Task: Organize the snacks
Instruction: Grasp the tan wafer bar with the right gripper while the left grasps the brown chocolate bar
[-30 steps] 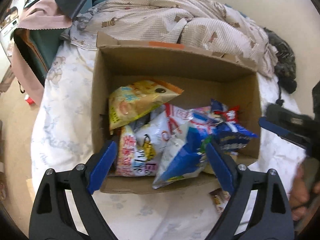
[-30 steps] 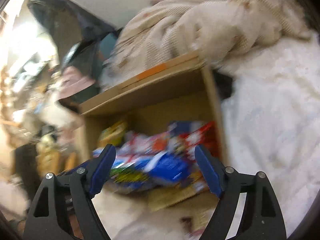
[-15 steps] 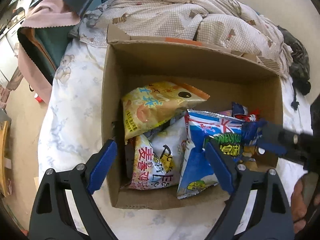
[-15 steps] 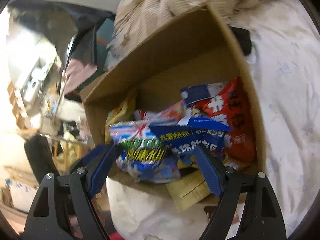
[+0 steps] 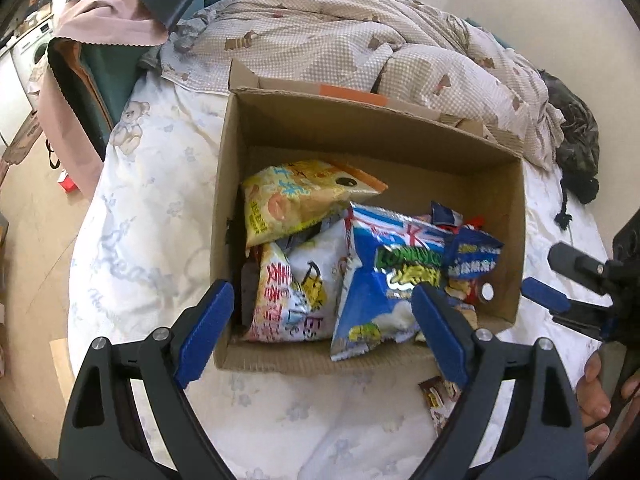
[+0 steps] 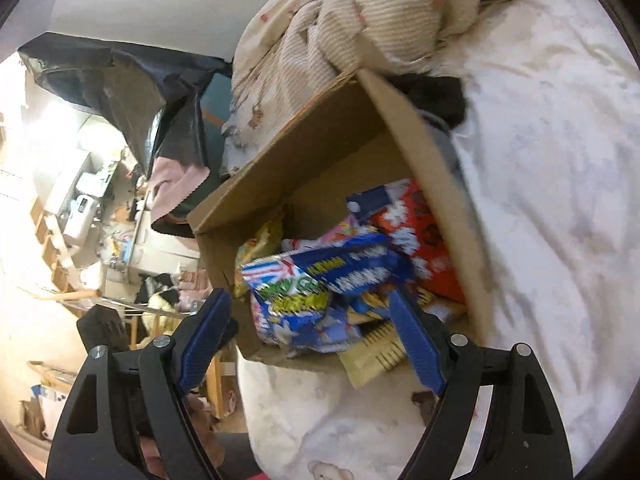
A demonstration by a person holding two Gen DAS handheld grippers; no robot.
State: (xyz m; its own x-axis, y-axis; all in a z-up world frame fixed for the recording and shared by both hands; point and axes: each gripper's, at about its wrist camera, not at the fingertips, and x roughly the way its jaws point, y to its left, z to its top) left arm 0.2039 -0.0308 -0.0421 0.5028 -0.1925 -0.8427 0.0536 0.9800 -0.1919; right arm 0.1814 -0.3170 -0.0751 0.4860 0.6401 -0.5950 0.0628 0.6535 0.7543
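Note:
An open cardboard box (image 5: 360,136) stands on the bed, holding several snack bags: a yellow bag (image 5: 296,200), a white and pink bag (image 5: 296,292), a blue bag (image 5: 384,280) and a small dark blue one (image 5: 472,252). My left gripper (image 5: 320,324) hovers open over the box's near wall, nothing between its fingers. My right gripper (image 5: 560,280) stays outside the box's right wall. In the right wrist view the right gripper (image 6: 308,308) is open before the box (image 6: 320,152), with the blue bag (image 6: 300,300) lying beyond its fingers and a red bag (image 6: 424,236) behind.
A small brown packet (image 5: 438,396) lies on the white sheet in front of the box. A beige packet (image 6: 372,348) pokes over the box's near edge. A rumpled checked quilt (image 5: 360,40) is piled behind the box. The bed's edge and floor (image 5: 36,208) are at left.
The right gripper reached into the box by the blue bag, then drew back outside the right wall. The blue bag now lies flatter, face up.

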